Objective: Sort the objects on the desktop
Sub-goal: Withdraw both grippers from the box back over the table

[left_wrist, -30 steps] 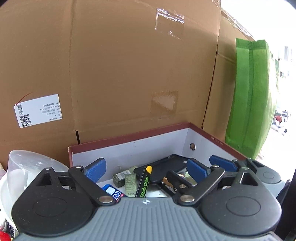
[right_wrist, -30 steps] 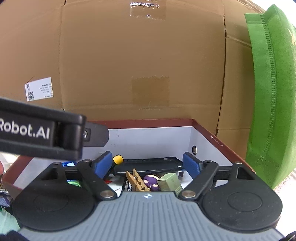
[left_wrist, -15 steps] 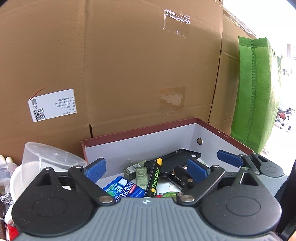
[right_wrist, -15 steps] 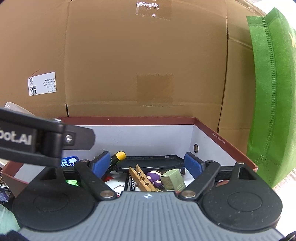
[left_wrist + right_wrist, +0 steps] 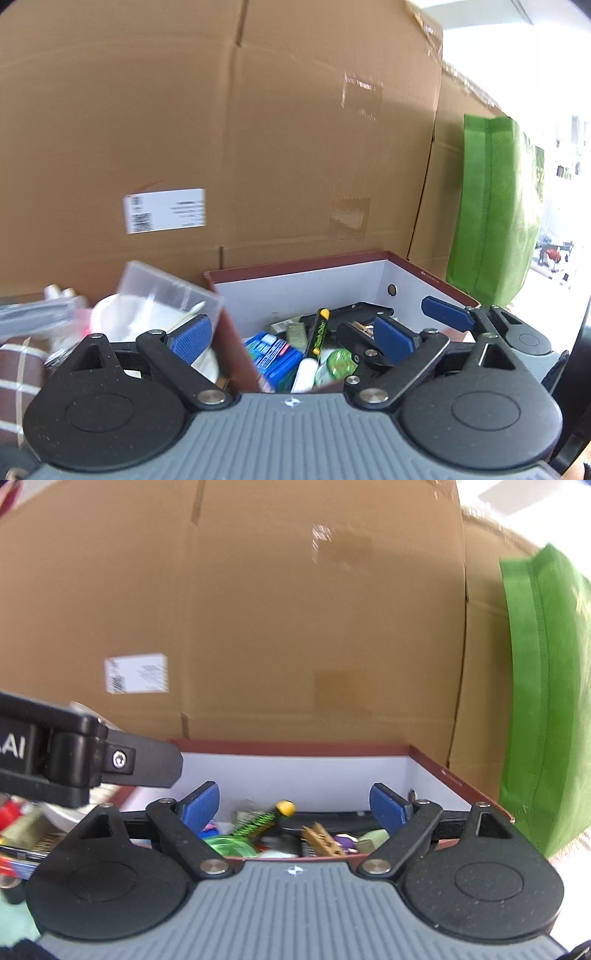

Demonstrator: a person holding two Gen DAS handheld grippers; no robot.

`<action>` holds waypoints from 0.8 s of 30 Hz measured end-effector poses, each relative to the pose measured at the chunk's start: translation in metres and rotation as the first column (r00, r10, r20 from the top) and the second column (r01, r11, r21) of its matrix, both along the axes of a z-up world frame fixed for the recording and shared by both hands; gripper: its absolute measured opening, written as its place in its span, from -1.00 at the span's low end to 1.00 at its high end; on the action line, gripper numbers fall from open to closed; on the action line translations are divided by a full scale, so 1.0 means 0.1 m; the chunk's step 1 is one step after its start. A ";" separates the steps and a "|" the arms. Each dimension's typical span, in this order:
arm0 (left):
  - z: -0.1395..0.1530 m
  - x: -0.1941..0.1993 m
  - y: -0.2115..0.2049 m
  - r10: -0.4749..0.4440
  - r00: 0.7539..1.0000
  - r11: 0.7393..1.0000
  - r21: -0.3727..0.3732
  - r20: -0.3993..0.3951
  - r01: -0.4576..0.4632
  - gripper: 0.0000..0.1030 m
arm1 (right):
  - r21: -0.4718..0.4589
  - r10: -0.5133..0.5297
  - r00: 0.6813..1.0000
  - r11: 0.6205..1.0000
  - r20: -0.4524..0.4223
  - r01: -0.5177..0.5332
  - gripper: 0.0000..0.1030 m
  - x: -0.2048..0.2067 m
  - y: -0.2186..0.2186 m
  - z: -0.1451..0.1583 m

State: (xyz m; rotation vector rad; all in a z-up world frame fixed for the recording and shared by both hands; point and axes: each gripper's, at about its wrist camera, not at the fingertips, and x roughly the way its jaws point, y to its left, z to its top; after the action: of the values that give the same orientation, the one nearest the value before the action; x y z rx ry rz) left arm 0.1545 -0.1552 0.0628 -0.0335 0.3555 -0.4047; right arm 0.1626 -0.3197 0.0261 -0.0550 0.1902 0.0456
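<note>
you hold both tools in front of the red box (image 5: 332, 263), the one with white walls inside, and it sits against a big cardboard box (image 5: 258, 129). your left gripper (image 5: 291, 332) has its jaws wide open and holds nothing. its left blue pad hangs outside the box's left wall and its right pad hangs over the inside, so the wall sits between them. your right gripper (image 5: 295, 805) is wide open too, with nothing in it, and it points into the middle of the box. the small things to sort are already in a pile in there: a black marker with a yellow end (image 5: 318, 330), a blue packet (image 5: 275, 354), something shiny and green (image 5: 338, 363), a wooden clothespin (image 5: 322, 839) and a flat black case (image 5: 351, 314) at the back. they lie mixed up because the box works like a bin for them. left of the box you can see a clear tub (image 5: 162, 295) over a white bowl (image 5: 129, 321), blurry. a green bag (image 5: 491, 214) stands to the right. i think both tools are free to go for the next thing.
</note>
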 end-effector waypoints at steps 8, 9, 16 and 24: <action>-0.16 -0.63 0.47 0.126 0.992 0.992 -0.022 0.031 -0.125 0.89 | 0.024 0.125 0.992 0.992 0.009 -0.126 0.71 -0.39 0.41 -0.08; -0.19 -0.69 0.53 0.148 0.989 0.989 -0.023 0.030 -0.147 0.89 | 0.020 0.143 0.990 0.990 0.003 -0.143 0.71 -0.42 0.46 -0.10; -0.40 -1.07 1.08 0.318 0.948 0.945 -0.082 -0.009 -0.318 0.89 | -0.022 0.241 0.968 0.970 -0.075 -0.243 0.71 -0.54 0.85 -0.30; -0.54 -1.29 1.62 0.437 0.894 0.882 -0.143 -0.102 -0.448 0.89 | -0.090 0.358 0.925 0.925 -0.126 -0.370 0.71 -0.72 1.30 -0.37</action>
State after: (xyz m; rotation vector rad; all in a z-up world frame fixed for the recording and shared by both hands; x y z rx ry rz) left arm 0.0254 0.0064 0.0083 -0.2859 0.3682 0.0249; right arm 0.0911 -0.1895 -0.0112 -0.2009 0.2885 0.4112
